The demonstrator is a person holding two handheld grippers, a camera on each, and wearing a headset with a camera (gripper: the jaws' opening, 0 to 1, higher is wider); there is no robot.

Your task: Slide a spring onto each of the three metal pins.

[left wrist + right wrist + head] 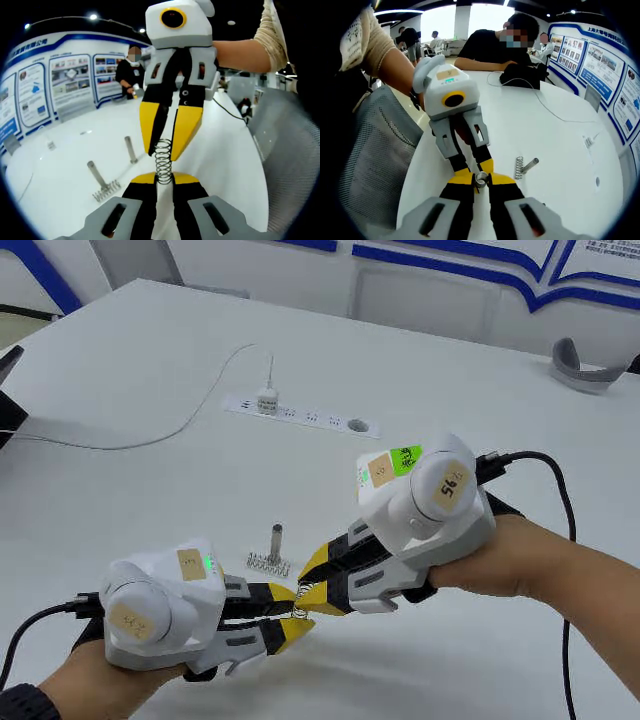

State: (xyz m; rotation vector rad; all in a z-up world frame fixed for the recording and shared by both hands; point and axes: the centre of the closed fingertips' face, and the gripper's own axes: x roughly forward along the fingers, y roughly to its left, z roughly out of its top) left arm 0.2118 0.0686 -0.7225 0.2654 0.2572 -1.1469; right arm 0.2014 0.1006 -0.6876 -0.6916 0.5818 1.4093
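Observation:
A short coil spring [299, 608] hangs above the white table, gripped at both ends. My left gripper [290, 612] comes from the lower left and my right gripper [310, 596] from the right; their yellow tips meet on it. In the left gripper view the spring [163, 161] rises from my left gripper [158, 179] into the right gripper [162, 153]. The right gripper view looks at the spring [480, 178] end-on between the right gripper [480, 182] and the left gripper [476, 171]. One metal pin [276, 540] stands behind, with loose springs [268, 563] at its foot. Two pins [131, 149] [96, 175] stand upright.
A white power strip [300, 415] with a plug and cable lies further back on the table [150, 370]. A grey curved object [585, 365] sits at the far right. A person [495, 47] sits across the table; a mesh chair [375, 150] stands beside it.

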